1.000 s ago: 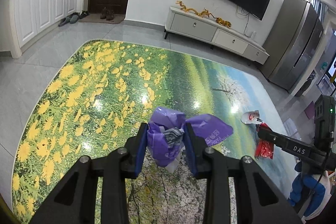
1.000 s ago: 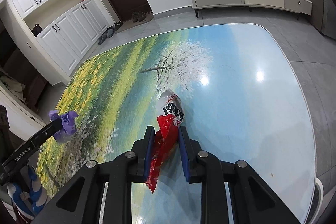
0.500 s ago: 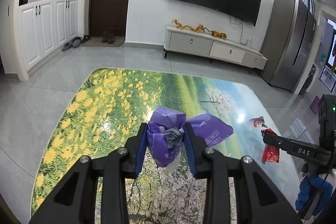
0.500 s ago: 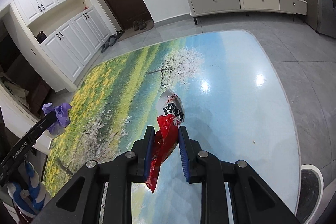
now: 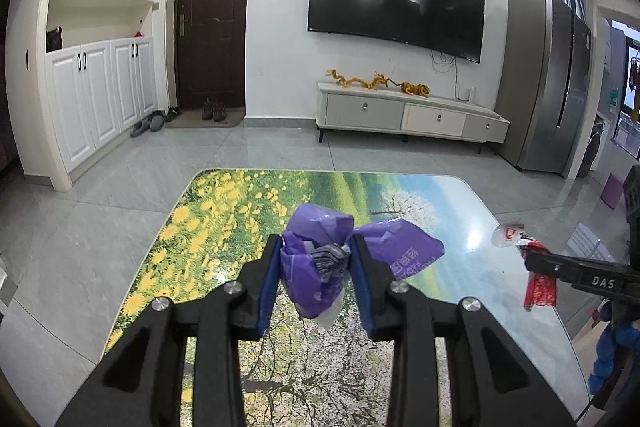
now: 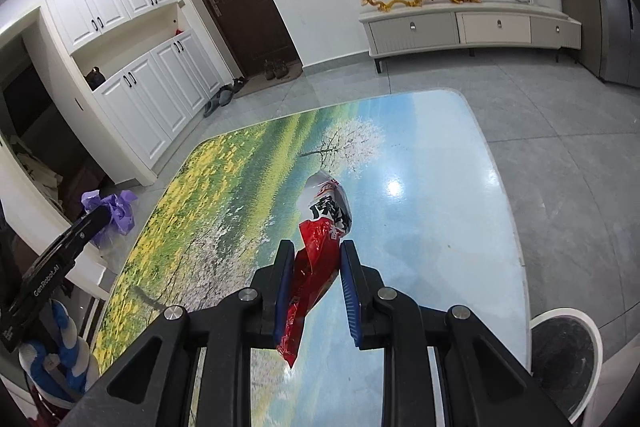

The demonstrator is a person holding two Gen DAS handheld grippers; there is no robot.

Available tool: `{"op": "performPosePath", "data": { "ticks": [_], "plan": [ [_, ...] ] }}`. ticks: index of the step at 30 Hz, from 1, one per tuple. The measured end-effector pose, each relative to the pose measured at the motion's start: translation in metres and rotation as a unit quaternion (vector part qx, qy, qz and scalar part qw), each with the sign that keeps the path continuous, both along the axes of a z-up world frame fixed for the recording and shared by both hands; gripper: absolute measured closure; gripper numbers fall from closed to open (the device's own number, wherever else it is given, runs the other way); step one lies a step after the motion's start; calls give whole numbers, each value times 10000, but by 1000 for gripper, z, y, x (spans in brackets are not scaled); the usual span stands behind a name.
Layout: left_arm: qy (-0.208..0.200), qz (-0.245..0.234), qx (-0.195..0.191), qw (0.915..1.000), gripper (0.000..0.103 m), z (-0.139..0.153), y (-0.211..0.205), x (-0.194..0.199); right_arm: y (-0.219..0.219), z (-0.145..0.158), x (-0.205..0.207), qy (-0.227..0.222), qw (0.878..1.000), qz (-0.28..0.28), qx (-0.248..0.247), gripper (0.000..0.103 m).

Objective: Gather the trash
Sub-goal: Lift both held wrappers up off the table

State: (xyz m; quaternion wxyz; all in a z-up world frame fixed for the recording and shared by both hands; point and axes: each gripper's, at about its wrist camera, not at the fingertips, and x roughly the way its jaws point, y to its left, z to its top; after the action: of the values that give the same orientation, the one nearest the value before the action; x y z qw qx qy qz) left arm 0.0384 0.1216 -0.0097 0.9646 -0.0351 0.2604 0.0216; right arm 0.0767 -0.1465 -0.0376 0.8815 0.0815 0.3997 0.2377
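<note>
My left gripper is shut on a crumpled purple plastic bag and holds it in the air above the landscape-printed table. My right gripper is shut on a red and white snack wrapper, also lifted above the table. The wrapper also shows at the right of the left wrist view. The purple bag also shows at the left of the right wrist view.
A white-rimmed round bin stands on the floor at the table's near right corner. A TV cabinet, a fridge and white cupboards line the walls. Grey tiled floor surrounds the table.
Both grippers have risen and tilted up with their trash, so the table looks smaller and lower. The round bin has come into the right wrist view.
</note>
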Motion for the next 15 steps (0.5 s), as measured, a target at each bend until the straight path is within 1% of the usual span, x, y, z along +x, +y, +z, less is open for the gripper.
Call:
{"op": "performPosePath", "data": {
  "ticks": [7, 15],
  "plan": [
    [-15, -22, 159, 9999, 71, 6, -18, -9, -20, 13, -15, -161, 9998, -43, 57, 81],
    [44, -71, 299, 9995, 71, 9, -35, -9, -50, 14, -27, -194, 9994, -237, 131, 81]
  ]
}}
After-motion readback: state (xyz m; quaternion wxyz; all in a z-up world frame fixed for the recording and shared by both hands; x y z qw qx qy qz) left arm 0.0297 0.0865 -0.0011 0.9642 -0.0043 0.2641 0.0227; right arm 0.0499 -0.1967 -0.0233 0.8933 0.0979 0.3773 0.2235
